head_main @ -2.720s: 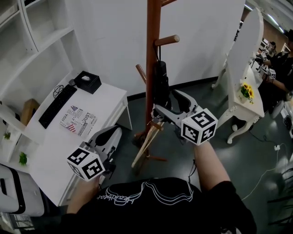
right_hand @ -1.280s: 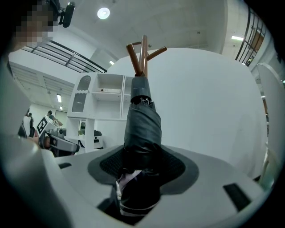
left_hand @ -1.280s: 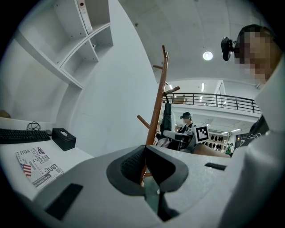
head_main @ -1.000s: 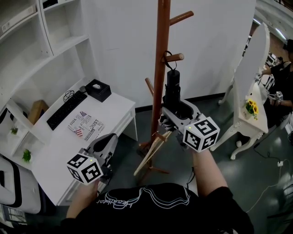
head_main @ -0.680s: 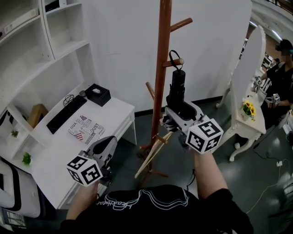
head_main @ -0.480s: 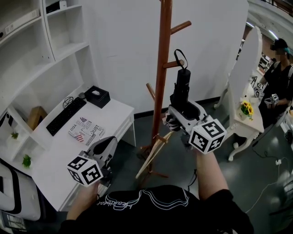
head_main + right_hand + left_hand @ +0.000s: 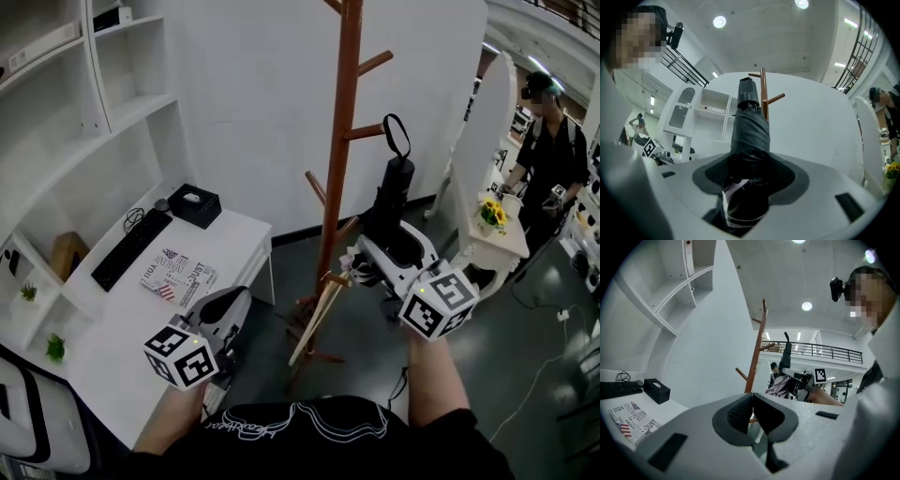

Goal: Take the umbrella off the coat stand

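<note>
As right gripper (image 7: 382, 249) clamps folded fabric umbrella (image 7: 393, 190), wooden coat stand (image 7: 341, 141)

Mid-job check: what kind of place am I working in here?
Probably a staged room set inside a large hall: a white desk with a keyboard, a wooden coat stand, and a balcony railing beyond.

A black keyboard (image 7: 129, 247), a black tissue box (image 7: 194, 204) and a printed booklet (image 7: 178, 276) are laid on the white worktop (image 7: 103, 328). Yellow flowers (image 7: 489, 212) are set on a white side table (image 7: 487, 248), near which a person (image 7: 548, 155) is seen.
</note>
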`<state>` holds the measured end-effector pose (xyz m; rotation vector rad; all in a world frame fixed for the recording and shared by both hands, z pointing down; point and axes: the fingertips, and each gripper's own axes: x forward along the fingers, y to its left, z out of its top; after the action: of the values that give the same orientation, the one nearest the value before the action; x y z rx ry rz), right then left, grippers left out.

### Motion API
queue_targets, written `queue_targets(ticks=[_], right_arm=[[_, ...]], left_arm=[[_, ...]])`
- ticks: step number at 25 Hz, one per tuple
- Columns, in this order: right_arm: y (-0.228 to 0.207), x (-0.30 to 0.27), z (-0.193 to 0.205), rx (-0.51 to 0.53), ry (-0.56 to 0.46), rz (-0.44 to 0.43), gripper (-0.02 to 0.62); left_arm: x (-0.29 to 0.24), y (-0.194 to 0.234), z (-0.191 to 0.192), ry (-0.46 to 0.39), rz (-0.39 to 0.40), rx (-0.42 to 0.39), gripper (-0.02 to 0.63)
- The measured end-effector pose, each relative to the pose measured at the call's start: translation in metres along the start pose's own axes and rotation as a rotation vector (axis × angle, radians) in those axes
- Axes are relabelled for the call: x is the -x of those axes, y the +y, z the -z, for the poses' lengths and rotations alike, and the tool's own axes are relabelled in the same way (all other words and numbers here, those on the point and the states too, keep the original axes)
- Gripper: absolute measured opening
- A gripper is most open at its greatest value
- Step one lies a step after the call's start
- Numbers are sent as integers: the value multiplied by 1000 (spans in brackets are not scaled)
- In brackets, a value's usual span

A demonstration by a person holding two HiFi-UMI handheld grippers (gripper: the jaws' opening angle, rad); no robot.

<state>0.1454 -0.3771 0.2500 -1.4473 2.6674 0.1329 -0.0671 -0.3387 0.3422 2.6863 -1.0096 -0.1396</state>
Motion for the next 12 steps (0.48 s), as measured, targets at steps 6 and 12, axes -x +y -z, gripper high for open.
queue_targets(ticks=[6, 12], right_arm=[[40, 31, 13, -42, 13, 8, 239], [69, 59, 26, -73, 33, -24, 239]], left_arm=[[12, -20, 2, 19, 60, 21, 6], [22, -53, 3, 2, 93, 17, 6]])
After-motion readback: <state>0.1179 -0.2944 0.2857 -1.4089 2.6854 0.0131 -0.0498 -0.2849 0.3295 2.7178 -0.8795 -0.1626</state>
